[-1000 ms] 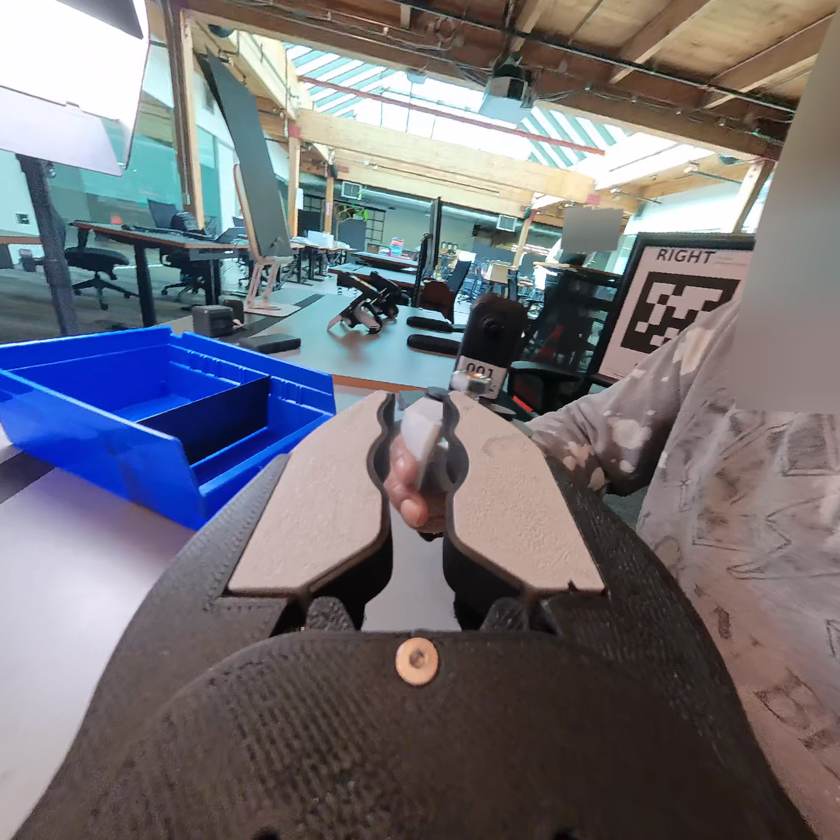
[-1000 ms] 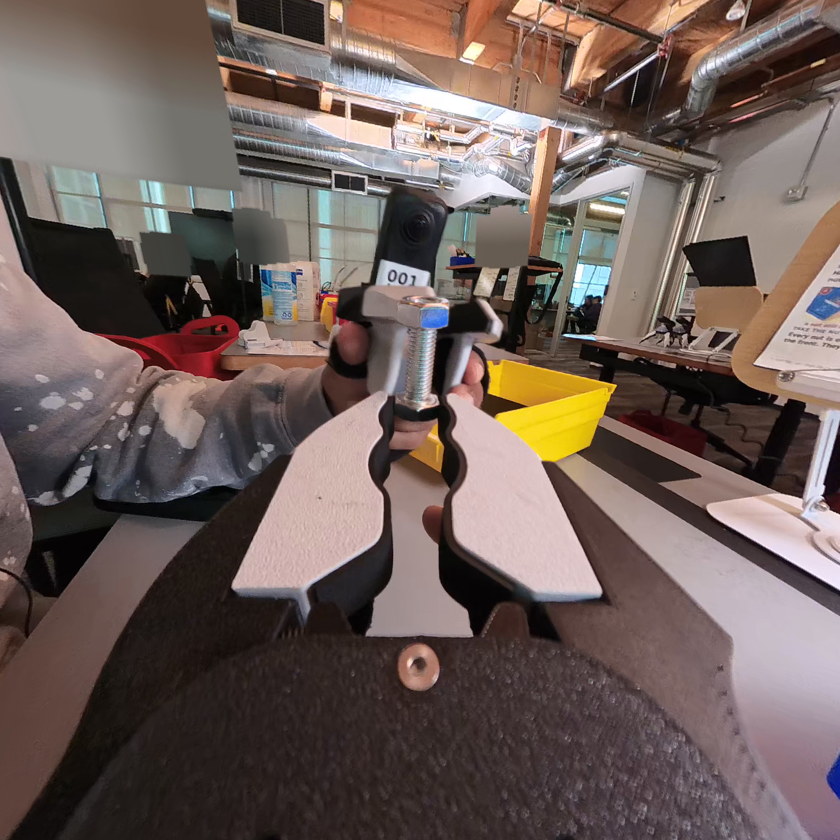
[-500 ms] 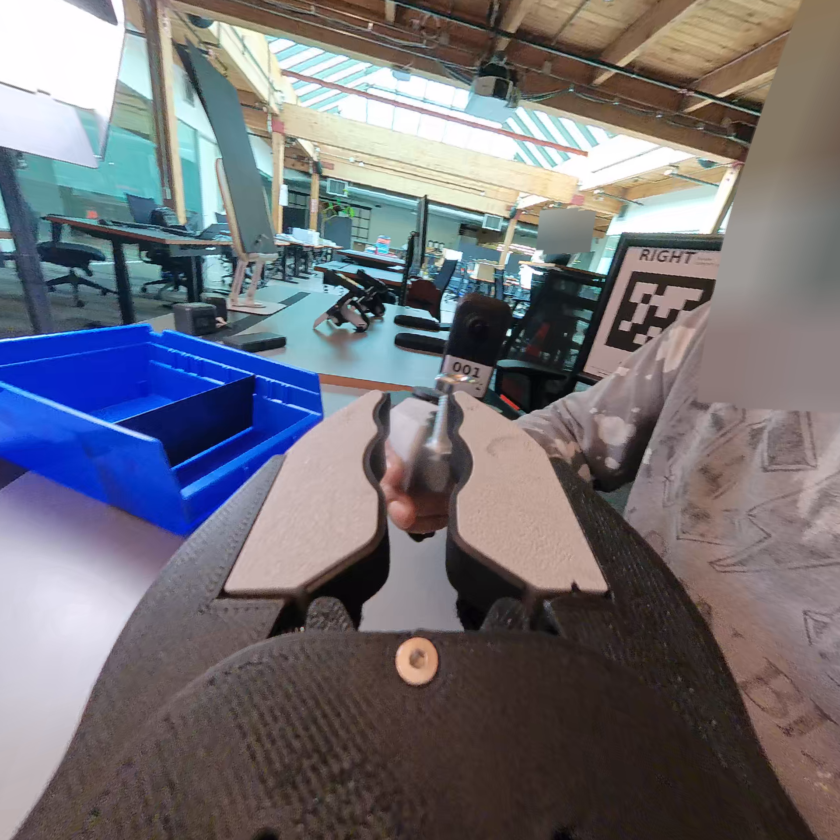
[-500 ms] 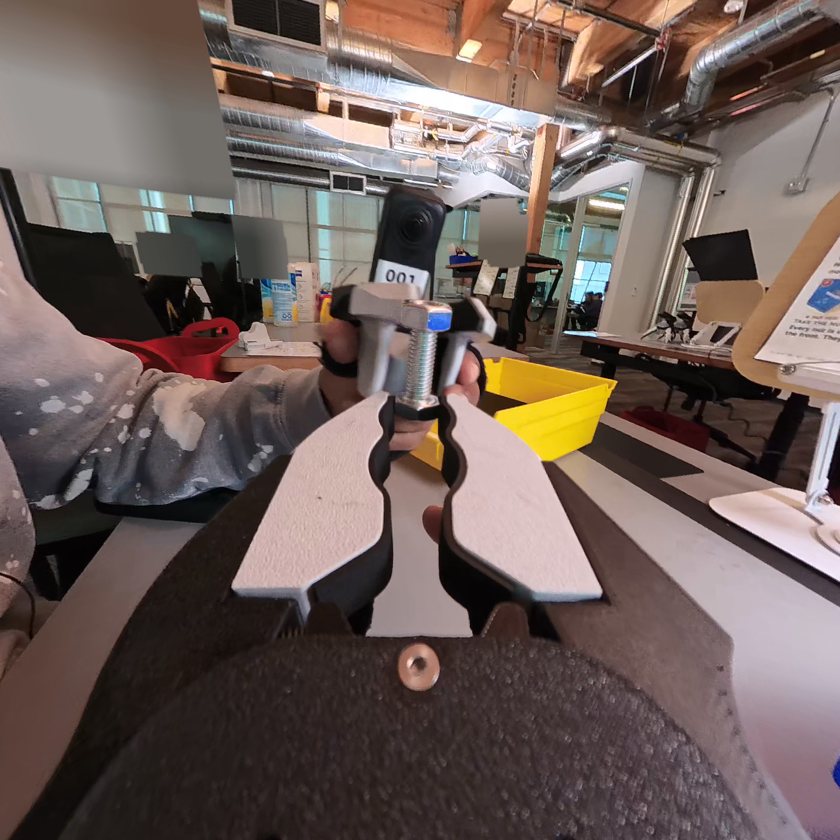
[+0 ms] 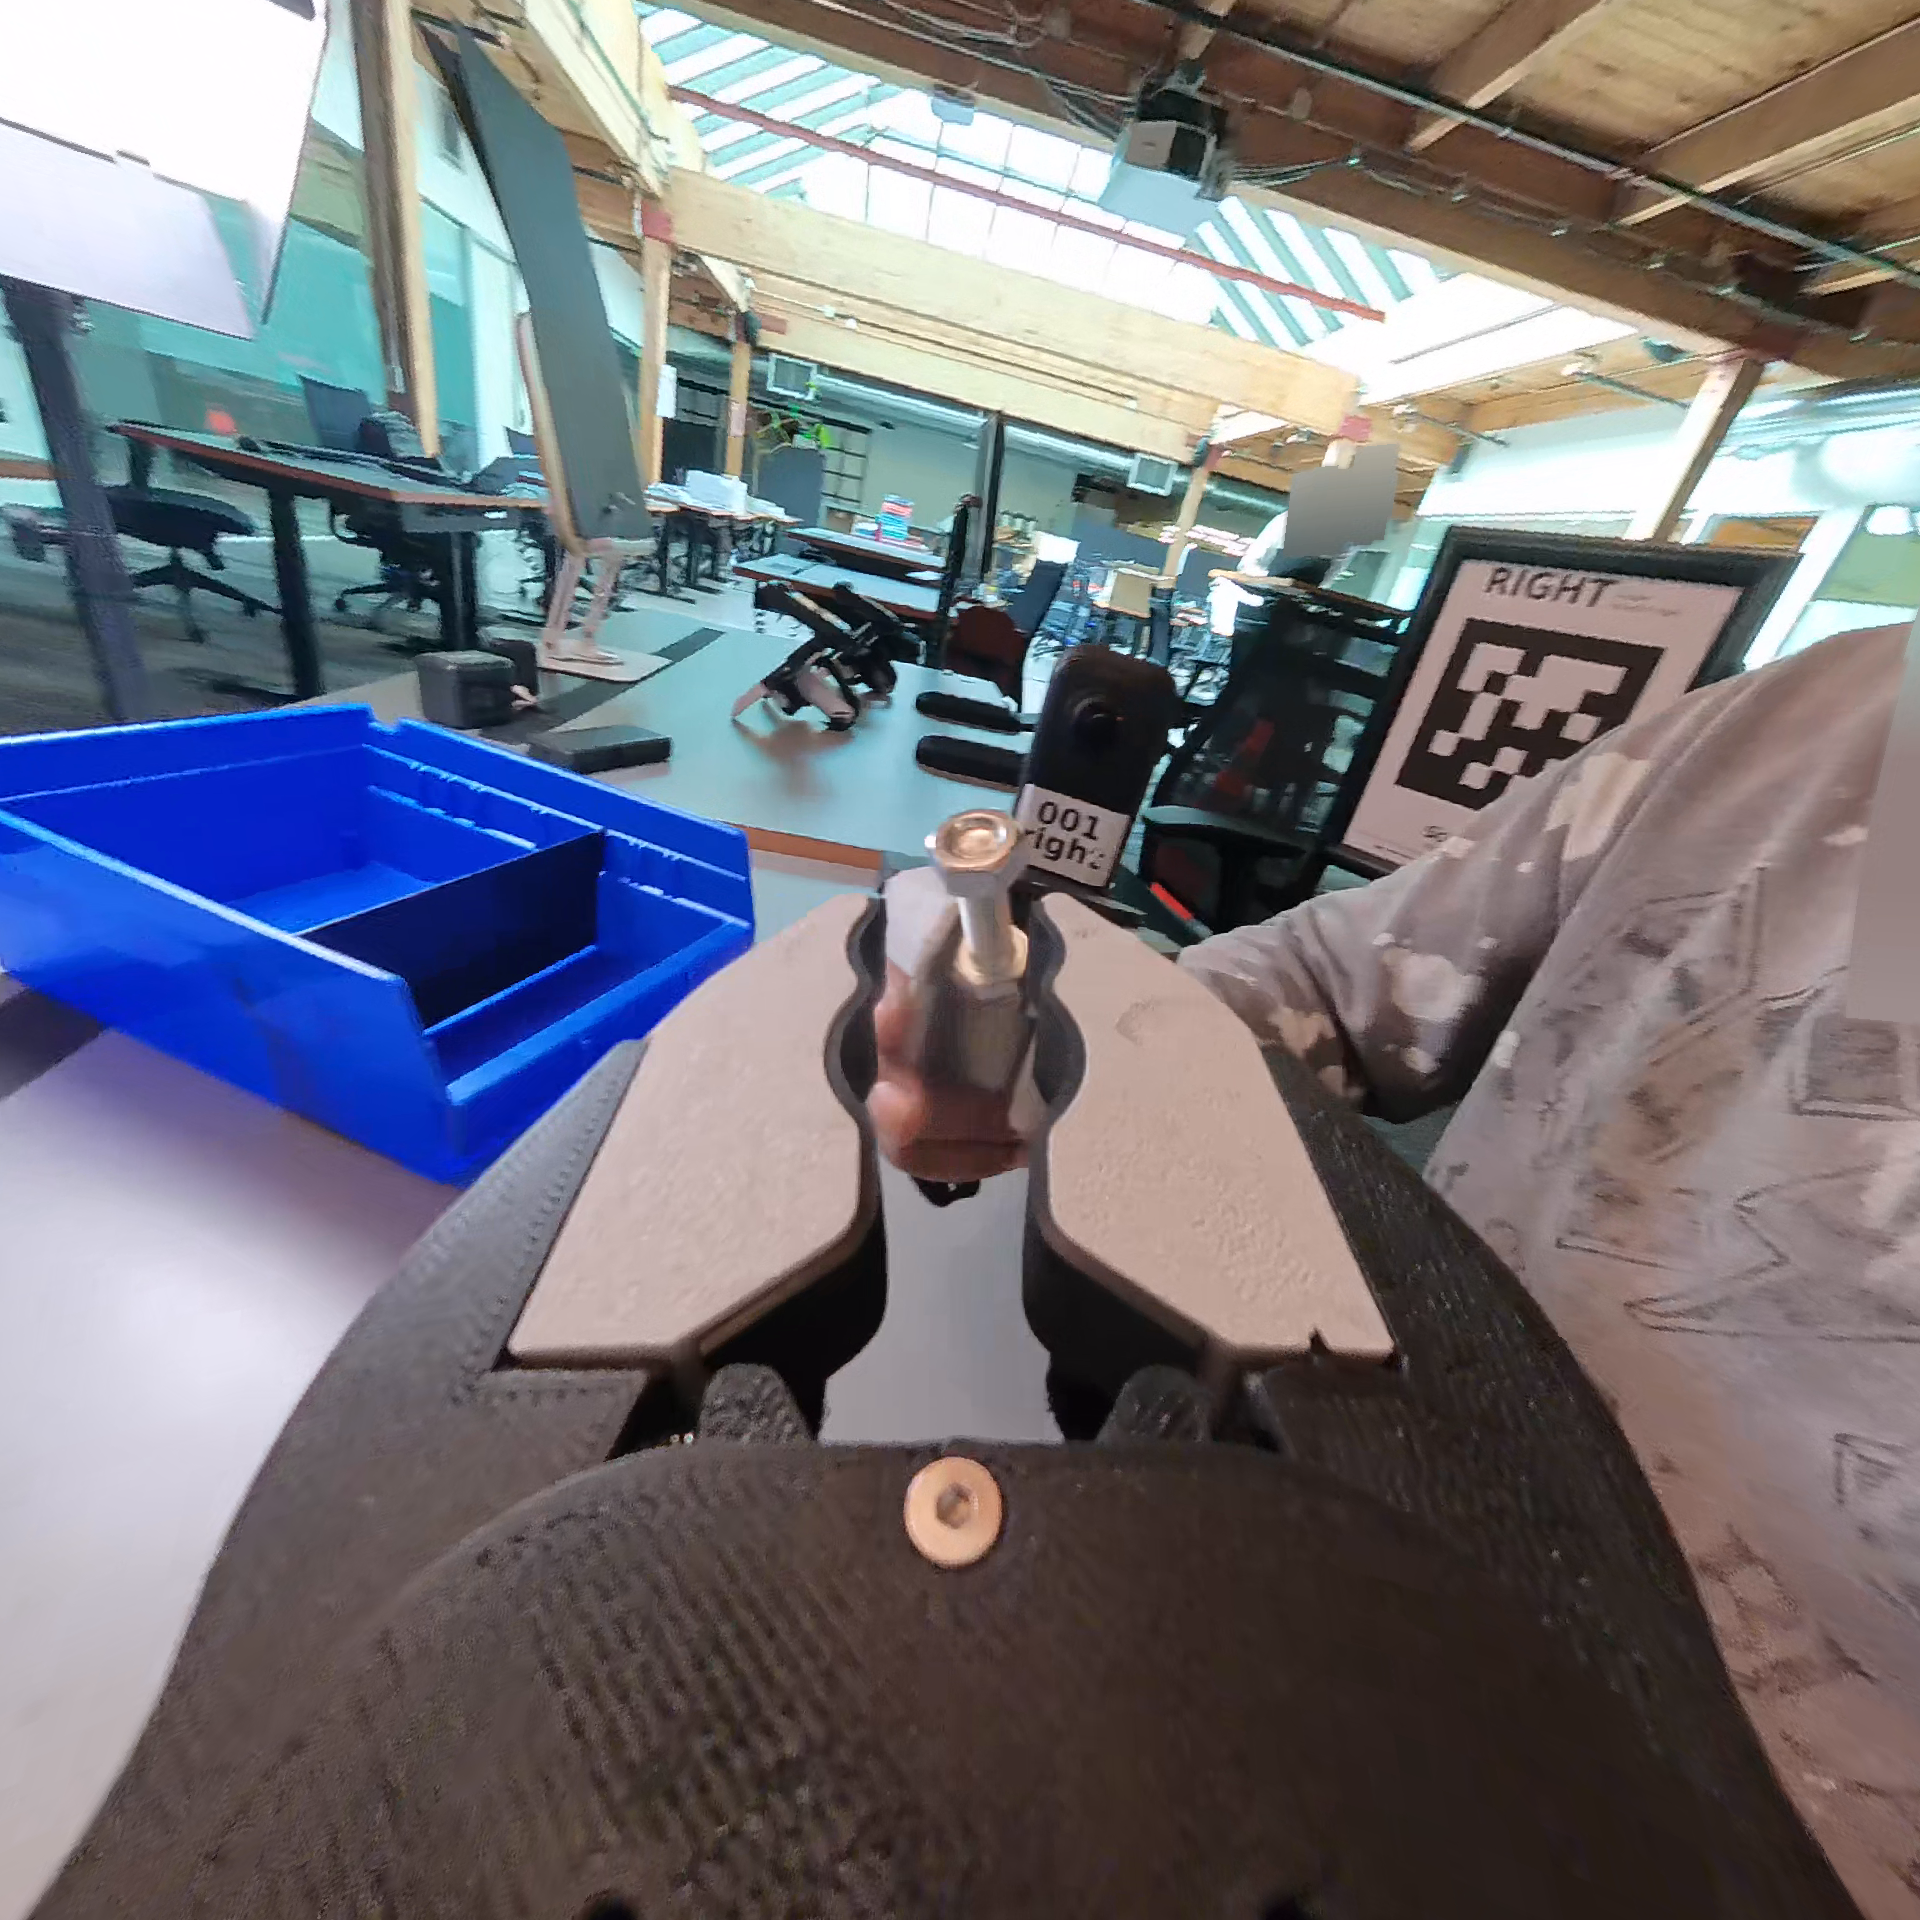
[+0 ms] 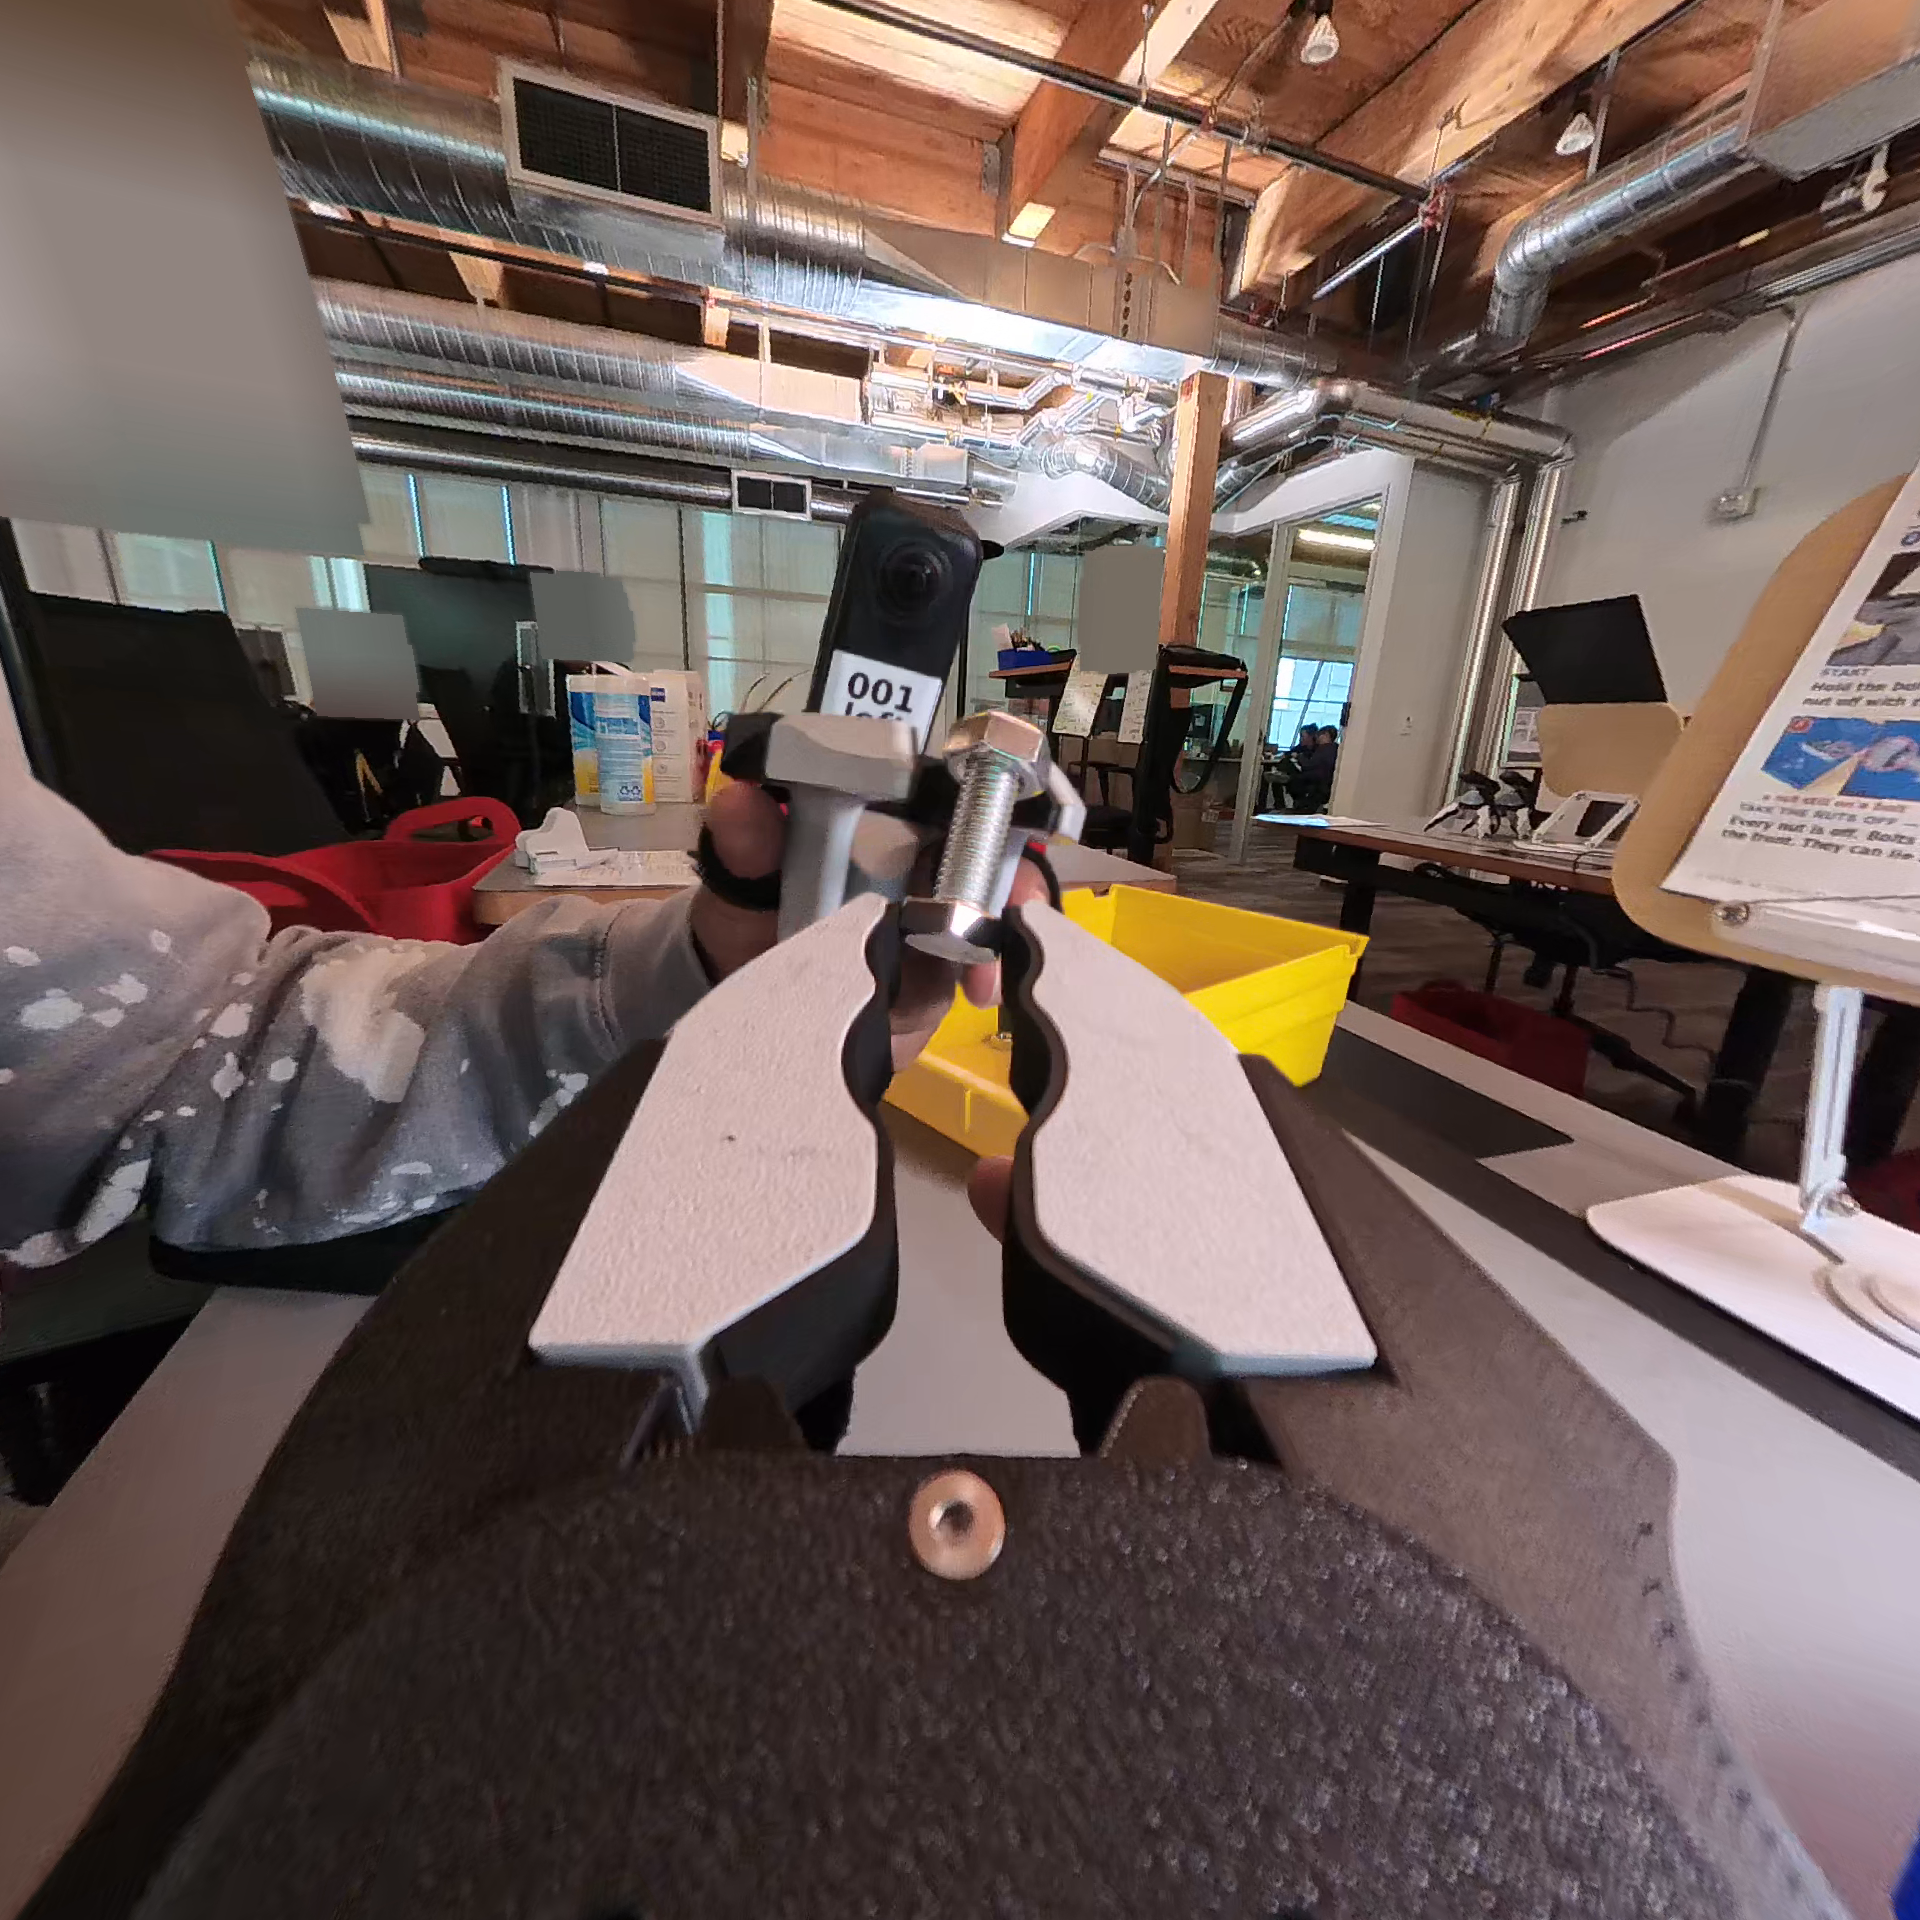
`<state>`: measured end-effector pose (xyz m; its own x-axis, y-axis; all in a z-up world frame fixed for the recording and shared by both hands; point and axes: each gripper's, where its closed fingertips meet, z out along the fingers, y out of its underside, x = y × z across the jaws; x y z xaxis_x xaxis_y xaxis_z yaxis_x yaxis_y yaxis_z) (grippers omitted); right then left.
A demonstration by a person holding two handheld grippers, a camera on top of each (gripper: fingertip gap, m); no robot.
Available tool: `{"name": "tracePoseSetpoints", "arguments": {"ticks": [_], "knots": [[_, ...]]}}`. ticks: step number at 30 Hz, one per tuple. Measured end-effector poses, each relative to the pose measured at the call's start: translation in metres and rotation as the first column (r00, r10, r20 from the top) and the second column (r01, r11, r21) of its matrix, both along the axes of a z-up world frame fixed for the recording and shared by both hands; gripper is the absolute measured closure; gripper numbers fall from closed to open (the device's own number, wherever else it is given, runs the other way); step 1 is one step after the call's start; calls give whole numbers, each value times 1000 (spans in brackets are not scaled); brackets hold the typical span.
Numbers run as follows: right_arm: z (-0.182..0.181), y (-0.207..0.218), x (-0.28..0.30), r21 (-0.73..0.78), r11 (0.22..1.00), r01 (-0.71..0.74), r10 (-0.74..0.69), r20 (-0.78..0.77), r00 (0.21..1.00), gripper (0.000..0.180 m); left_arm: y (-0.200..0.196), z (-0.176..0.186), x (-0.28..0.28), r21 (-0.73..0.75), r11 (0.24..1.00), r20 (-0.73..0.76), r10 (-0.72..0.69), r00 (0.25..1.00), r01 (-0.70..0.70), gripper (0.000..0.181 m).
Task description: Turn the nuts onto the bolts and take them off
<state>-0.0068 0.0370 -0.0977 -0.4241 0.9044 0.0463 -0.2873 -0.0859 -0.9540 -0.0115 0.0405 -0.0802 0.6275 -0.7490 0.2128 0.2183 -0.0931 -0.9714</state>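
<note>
A silver bolt (image 6: 977, 821) stands between my two grippers, which face each other above the table. My left gripper (image 5: 961, 914) is shut on the bolt's hex head (image 5: 971, 844). In the right wrist view the left gripper (image 6: 940, 774) shows farther off, its fingers either side of the head. My right gripper (image 6: 953, 920) is shut on the nut (image 6: 948, 923), which sits at the lower end of the thread. The bolt leans, with its head to the right in the right wrist view. The nut also shows in the left wrist view (image 5: 987, 997).
A blue divided bin (image 5: 364, 935) stands on the grey table to the left gripper's left. A yellow bin (image 6: 1195, 966) stands behind the right gripper. An instruction card on a stand (image 6: 1766, 779) is at the right. A person's patterned sleeve (image 5: 1558, 987) reaches in. My two grippers' fingertips are within a few centimetres of each other.
The bolt went from upright to leaning, head toward the right in the right wrist view. The left gripper rolled with it. Both grips held.
</note>
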Motion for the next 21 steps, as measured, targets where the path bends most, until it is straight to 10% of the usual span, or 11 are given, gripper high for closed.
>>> {"name": "tracePoseSetpoints", "arguments": {"ticks": [21], "knots": [[5, -11, -59, 94, 995, 15, -29, 149, 988, 161, -1, 11, -31, 166, 968, -103, 209, 972, -191, 171]]}}
